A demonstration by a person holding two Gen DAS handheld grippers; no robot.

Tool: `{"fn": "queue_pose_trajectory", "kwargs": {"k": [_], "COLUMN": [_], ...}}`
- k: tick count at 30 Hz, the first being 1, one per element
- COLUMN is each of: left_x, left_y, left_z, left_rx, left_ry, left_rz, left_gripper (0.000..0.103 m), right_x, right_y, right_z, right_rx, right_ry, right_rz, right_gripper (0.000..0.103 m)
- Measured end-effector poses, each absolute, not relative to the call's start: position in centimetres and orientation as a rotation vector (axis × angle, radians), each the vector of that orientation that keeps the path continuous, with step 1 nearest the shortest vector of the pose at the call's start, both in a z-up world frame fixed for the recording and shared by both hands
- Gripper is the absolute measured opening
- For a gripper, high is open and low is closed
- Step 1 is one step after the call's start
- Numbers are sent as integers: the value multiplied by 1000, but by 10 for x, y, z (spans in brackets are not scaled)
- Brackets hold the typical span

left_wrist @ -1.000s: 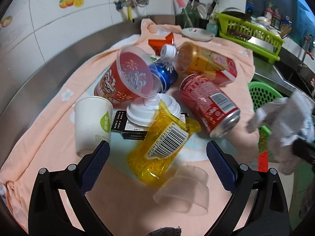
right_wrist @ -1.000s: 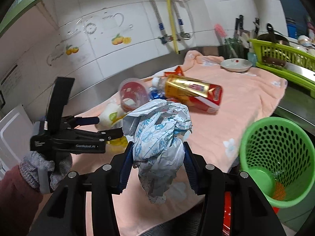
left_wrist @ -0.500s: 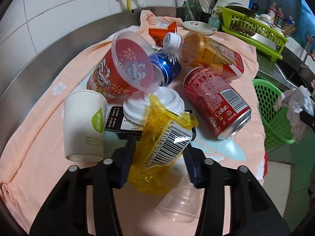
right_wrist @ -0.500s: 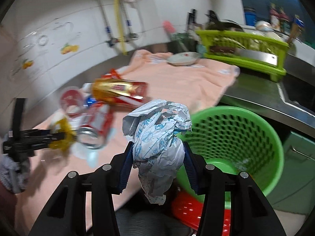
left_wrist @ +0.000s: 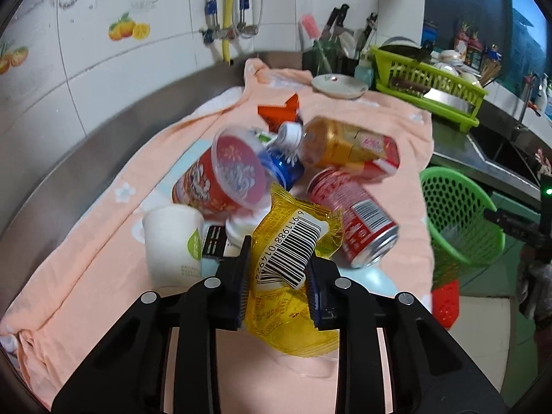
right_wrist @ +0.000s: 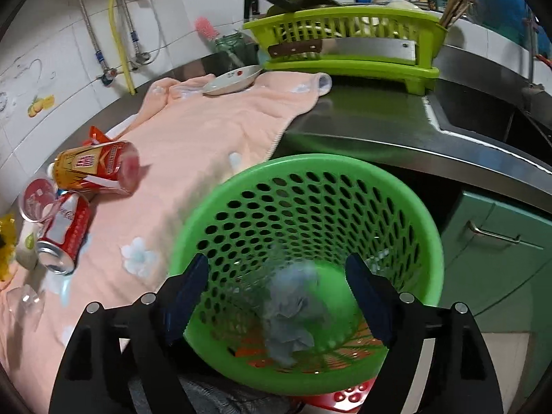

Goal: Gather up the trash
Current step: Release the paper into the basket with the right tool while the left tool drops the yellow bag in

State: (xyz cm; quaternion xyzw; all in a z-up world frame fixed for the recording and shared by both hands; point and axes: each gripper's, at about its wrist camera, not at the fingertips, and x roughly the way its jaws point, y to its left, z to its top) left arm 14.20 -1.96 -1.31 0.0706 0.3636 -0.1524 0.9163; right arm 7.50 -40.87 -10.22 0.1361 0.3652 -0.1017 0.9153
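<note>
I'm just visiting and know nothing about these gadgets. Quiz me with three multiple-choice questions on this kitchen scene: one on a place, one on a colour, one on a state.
1. Where is the crumpled paper wad?
A. on the towel
B. in the basket
C. in the dish rack

2. What colour is the basket?
A. green
B. blue
C. white

3. What is the left gripper doing?
A. open and empty
B. clamping a yellow wrapper
C. holding a can

Answers: 1 B, it shows blurred against the basket's perforated wall; 2 A, its rim is bright green; 3 B, the pads press both sides of the wrapper.
</note>
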Motion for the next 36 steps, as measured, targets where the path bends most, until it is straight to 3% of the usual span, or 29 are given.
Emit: {"fn": "queue_pose_trajectory", "kwargs": {"k": [11, 23, 26, 27, 29, 31, 36], "left_x": [121, 129, 136, 137, 139, 142, 140], "left_y": [-99, -263, -299, -307, -322, -330, -330], "left_z": [24, -12, -30, -33, -37, -39, -36], "left_rx": [144, 168, 170, 173, 181, 175, 171], "left_ry": [676, 774, 838, 847, 845, 858, 840], "left_rz": [-514, -756, -785, -786, -790, -801, -809], "left_gripper": [26, 26, 33, 41, 49, 66, 72], "right_x": [42, -6, -15, -17, -22, -26, -28], "right_y": [-421, -442, -446, -448, -452, -455, -461], "right_z": [-79, -55, -54, -54, -55, -56, -61], "right_rx": [305, 291, 285, 287, 294, 306, 327], "right_ry": [664, 567, 552, 548, 539, 536, 545], "right_rz": [-213, -219, -229, -228, -235, -236, -248], "right_gripper": [86, 87, 87, 87, 87, 87, 87]}}
